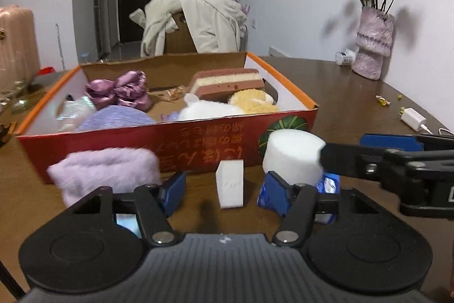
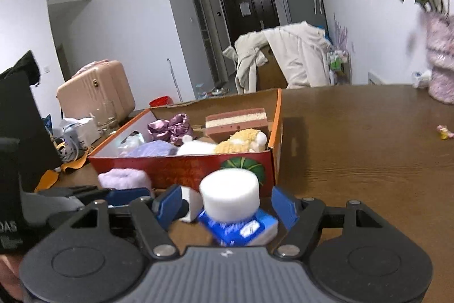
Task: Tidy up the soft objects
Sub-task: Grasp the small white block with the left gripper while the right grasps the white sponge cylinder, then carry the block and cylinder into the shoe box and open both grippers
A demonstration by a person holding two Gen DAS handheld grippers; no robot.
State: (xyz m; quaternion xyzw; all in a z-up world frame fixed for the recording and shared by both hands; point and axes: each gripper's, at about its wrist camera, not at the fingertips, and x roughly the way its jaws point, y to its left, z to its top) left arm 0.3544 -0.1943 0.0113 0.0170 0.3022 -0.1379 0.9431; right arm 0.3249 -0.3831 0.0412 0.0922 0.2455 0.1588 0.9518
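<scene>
Evidently the right tool (image 2: 227,206) is lining up on the white foam cylinder (image 2: 230,195): its blue fingers (image 2: 169,205) stand wide apart on either side, touching nothing, with the cylinder between them. That cylinder sits on top of a blue tissue pack (image 2: 238,229), raised off the table (image 2: 369,161), which probably makes it easier to straddle. The left tool (image 1: 224,193) is likewise spread and empty, pointing at a small white sponge block (image 1: 229,183) that stands upright on the table between its fingers. Just to the left lies a fluffy lilac cloth (image 1: 105,172), against the front wall of the red cardboard box (image 1: 170,141).

The box already holds soft things, so it looks like the collecting place: a purple satin scrunchie (image 1: 119,90), a layered cake-shaped sponge (image 1: 227,83), a yellow plush (image 1: 252,101), a white plush (image 1: 204,108) and a lavender knitted piece (image 1: 113,119). The four items outside wait right at its front, a short lift away.
</scene>
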